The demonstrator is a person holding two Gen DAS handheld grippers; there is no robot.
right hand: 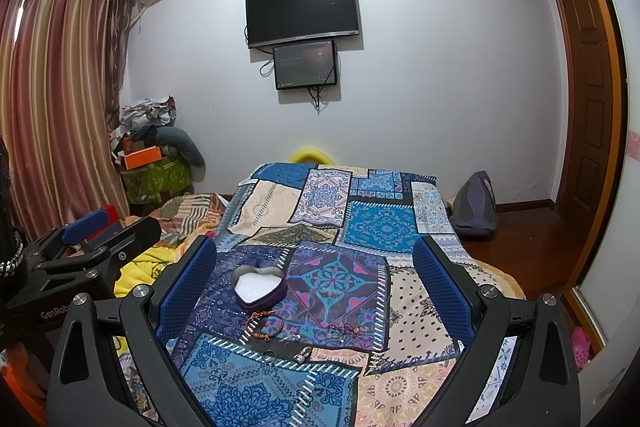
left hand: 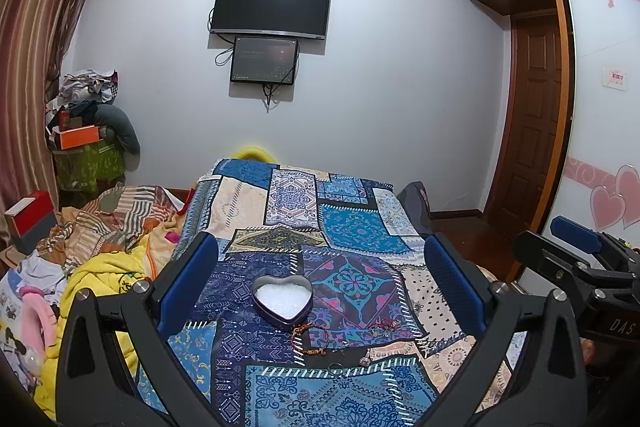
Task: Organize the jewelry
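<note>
Patchwork cloth (left hand: 352,227) in blue and cream covers the bed, and everything sits on it. Both grippers hang above the near end with nothing in them. On the left gripper (left hand: 320,283) the blue fingers (left hand: 188,279) are spread wide apart, and on the right gripper (right hand: 316,283) they are spread wide too. Between them, near the middle of the cloth, sits a heart tin (left hand: 283,302) with white filling, lid off. Just in front of it, toward the near edge, lie a red-brown bracelet (left hand: 310,341), a small red string piece (left hand: 386,327), a thin ring (left hand: 335,367) and a tiny silver charm (left hand: 364,361).
</note>
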